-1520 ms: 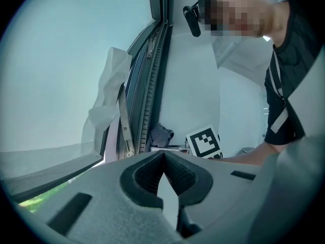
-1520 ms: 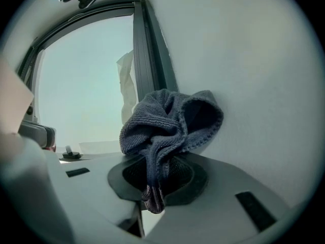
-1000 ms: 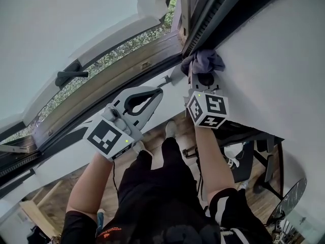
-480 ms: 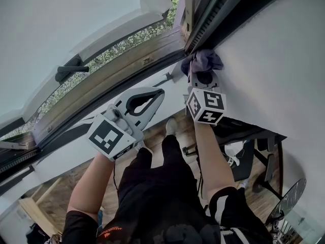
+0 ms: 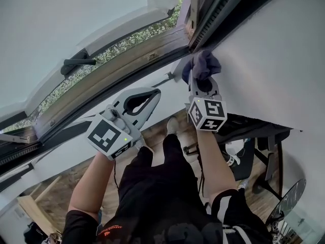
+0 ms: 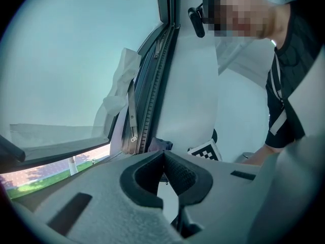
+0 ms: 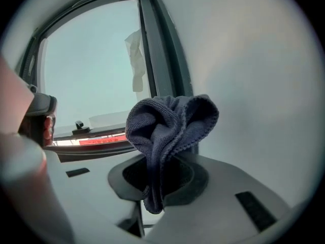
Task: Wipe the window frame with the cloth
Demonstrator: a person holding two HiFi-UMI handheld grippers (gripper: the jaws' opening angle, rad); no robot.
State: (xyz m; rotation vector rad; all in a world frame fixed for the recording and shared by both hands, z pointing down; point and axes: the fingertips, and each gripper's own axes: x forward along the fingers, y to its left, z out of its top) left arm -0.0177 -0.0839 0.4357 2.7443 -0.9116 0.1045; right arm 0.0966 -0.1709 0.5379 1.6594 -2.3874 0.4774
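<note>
Pale wall (image 5: 274, 60) beside an open window (image 5: 61, 24), with the dark window frame (image 5: 213, 9) rising along its edge. Bunched against the frame's lower end: the cloth (image 5: 204, 64), clamped in the right gripper (image 7: 161, 172), frame's length stretching straight ahead. Off to the side and lower, the left gripper (image 5: 155, 93), jaws together on nothing.

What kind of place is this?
Likely an indoor room, home or office, at a window: dark window frame in a white wall, wood floor below, a black-legged desk, greenery outside. The right claw holds the cloth at the frame.
</note>
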